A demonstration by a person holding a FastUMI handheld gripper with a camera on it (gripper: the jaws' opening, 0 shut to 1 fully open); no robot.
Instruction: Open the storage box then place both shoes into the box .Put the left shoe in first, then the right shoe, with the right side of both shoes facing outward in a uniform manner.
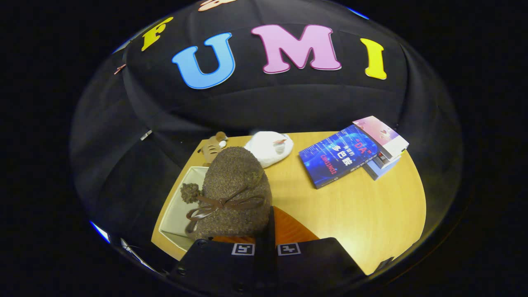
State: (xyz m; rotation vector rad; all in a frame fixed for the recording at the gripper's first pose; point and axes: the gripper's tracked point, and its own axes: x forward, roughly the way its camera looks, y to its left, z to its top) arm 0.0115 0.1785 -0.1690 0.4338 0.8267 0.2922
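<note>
A brown fuzzy shoe (235, 185) with a dark bow on top hangs toe-away just ahead of my fingers. My gripper (270, 225) is shut on the shoe's near edge, with the fingers close together. The shoe hovers over the right part of a white open storage box (177, 206), which stands at the left end of the wooden table (371, 206). The shoe hides much of the box's inside, so I cannot tell what lies in it.
A white plush toy (270, 147) and a small brown plush toy (212, 148) lie at the table's far edge, just beyond the shoe. A blue book (338, 159) leans on a short stack of books (383, 148) at the far right.
</note>
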